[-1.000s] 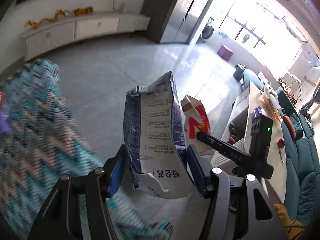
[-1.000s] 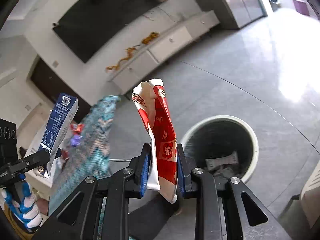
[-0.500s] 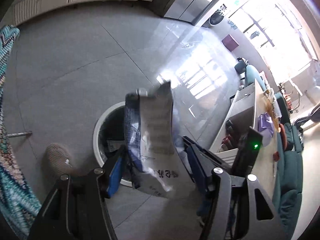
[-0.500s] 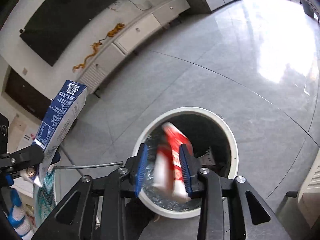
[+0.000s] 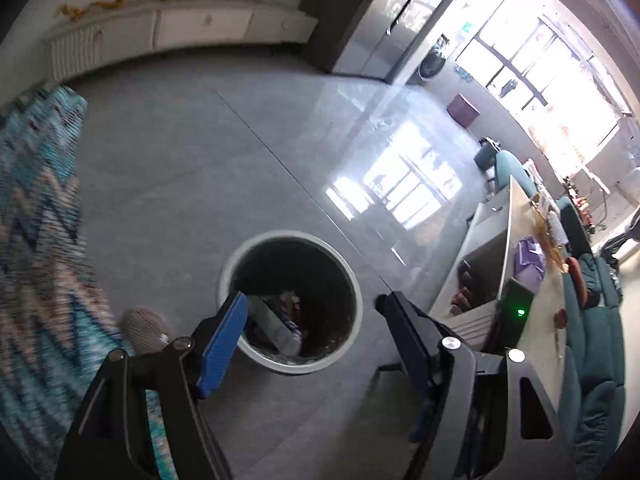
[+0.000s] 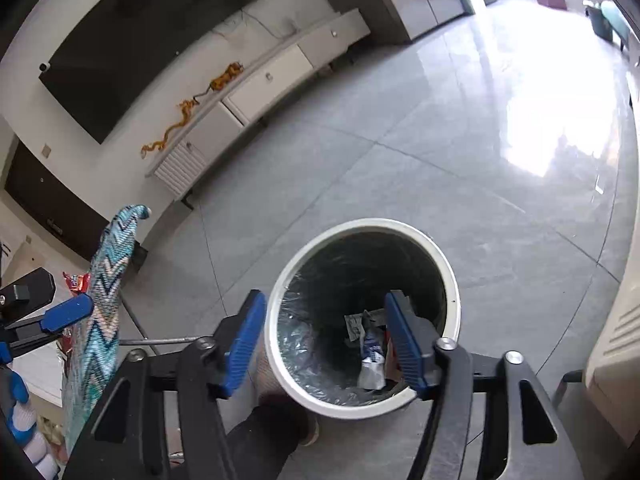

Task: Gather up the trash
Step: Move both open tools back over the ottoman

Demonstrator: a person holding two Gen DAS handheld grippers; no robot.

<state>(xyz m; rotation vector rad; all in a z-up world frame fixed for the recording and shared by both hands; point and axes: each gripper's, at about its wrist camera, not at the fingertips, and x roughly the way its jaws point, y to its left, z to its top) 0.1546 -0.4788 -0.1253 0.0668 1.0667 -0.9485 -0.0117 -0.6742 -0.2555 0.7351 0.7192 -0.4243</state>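
Note:
A round white trash bin (image 5: pixel 352 280) with a dark liner stands on the grey floor; it also shows in the right wrist view (image 6: pixel 448 264). Inside lie the blue-and-white carton (image 5: pixel 276 322) and crumpled wrappers (image 6: pixel 370 356). My left gripper (image 5: pixel 312 320) is open and empty above the bin's near rim. My right gripper (image 6: pixel 324 336) is open and empty right over the bin's mouth. The left gripper's blue finger (image 6: pixel 68 312) shows at the left edge of the right wrist view.
A zigzag blue rug (image 5: pixel 36 220) lies left of the bin. A person's slippered foot (image 5: pixel 144 328) is beside the bin. A white low cabinet (image 6: pixel 256 96) runs along the wall. A long table (image 5: pixel 532 280) and teal sofa (image 5: pixel 596 360) stand at right.
Both grippers opened over the bin. The red wrapper dropped from the right gripper and the blue-and-white carton from the left; both now lie inside the bin.

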